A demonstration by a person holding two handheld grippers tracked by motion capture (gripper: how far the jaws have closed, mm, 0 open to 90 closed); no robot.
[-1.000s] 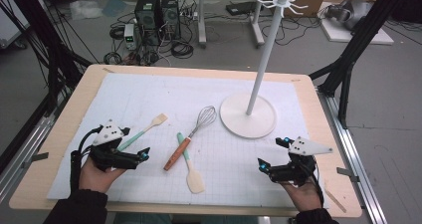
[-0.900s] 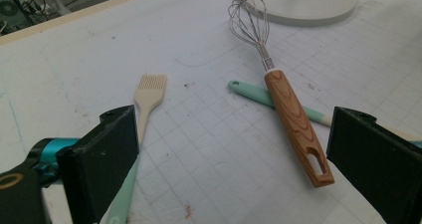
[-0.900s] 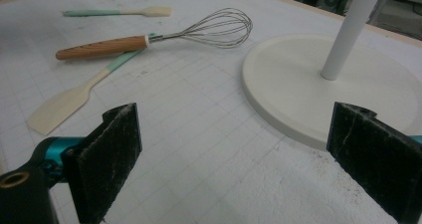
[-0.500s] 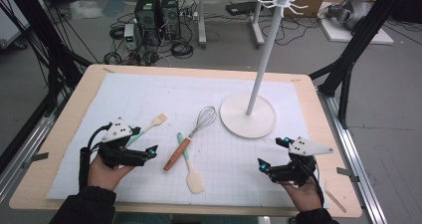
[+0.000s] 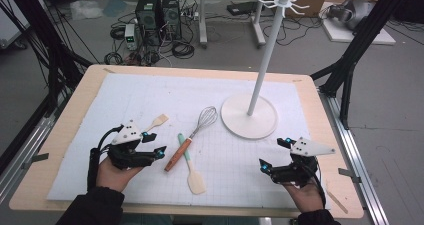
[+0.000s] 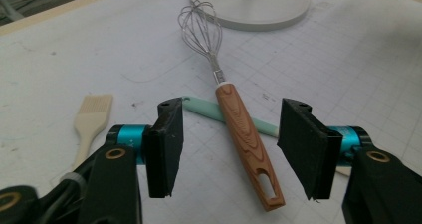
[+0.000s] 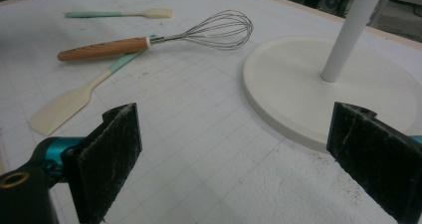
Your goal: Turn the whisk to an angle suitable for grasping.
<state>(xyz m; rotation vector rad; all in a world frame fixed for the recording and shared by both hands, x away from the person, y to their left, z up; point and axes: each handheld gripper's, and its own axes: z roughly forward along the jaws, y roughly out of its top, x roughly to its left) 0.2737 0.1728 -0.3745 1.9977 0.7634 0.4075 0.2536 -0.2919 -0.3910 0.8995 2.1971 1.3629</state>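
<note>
Two black padded tools gape: left tool (image 6: 229, 149) (just been closing) straddles wood-handled wire whisk (image 6: 234, 109), untouched.

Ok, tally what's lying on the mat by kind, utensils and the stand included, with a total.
Whisk, wooden handle: 1
Spatula, mint handle, under the whisk: 1
Pastry brush, mint handle: 1
White hook stand: 1
Total: 4

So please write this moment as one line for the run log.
left gripper: jaws just closing, astride whisk handle, no contact | right gripper: open, holds nothing, near stand base | whisk lies across spatula
</note>
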